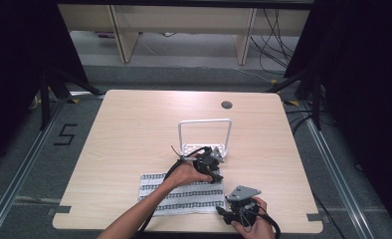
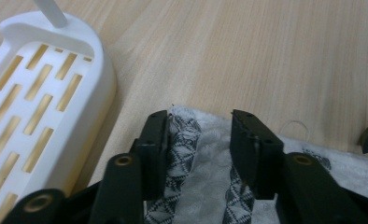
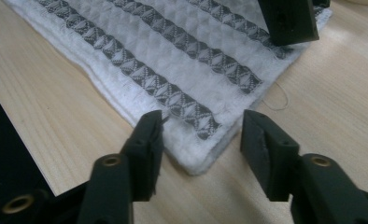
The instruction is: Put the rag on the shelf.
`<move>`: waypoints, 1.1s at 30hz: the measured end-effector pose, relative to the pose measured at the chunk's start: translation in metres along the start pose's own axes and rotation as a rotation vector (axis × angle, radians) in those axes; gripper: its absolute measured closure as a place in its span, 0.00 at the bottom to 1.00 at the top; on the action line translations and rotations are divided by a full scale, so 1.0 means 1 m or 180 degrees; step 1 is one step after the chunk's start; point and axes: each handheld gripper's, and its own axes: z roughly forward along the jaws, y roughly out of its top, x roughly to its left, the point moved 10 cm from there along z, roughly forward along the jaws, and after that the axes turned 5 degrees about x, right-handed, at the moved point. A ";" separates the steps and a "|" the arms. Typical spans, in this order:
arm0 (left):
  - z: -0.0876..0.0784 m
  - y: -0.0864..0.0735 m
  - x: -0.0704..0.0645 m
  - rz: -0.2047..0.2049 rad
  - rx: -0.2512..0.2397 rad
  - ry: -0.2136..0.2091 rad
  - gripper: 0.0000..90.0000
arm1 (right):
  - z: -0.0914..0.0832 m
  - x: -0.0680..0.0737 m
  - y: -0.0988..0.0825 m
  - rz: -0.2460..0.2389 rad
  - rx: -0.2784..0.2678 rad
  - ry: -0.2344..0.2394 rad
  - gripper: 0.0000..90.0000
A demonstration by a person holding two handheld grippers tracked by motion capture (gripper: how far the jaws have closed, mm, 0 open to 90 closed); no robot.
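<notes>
My two black plastic grippers, the left gripper and the right gripper, show matte black jaws with small brass-coloured rivets at the joints. Beneath them lies the white quilted cloth towel, its diamond-textured weave crossed by dark grey bands of repeating triangle and diamond motifs, with a pale loose thread off one corner. It rests on the light beech-coloured wooden table, grained in fine tan streaks, with a round dark grey cable port. Beside my left gripper sits the white slotted plastic rack, the wood showing golden through its slots. The floor around is grey.
</notes>
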 end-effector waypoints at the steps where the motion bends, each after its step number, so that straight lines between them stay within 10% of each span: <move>1: 0.000 0.000 0.000 0.0015 -0.0002 -0.0001 0.71 | 0.000 0.001 0.000 -0.0008 0.0003 0.0017 0.63; 10: -0.002 0.000 -0.004 0.0005 -0.0004 -0.0050 0.92 | 0.000 -0.003 0.002 0.0074 0.0003 0.0116 0.94; 33: -0.078 0.008 0.008 -0.0258 -0.0388 0.0079 0.94 | -0.028 -0.011 0.036 0.0057 -0.0534 0.0101 0.96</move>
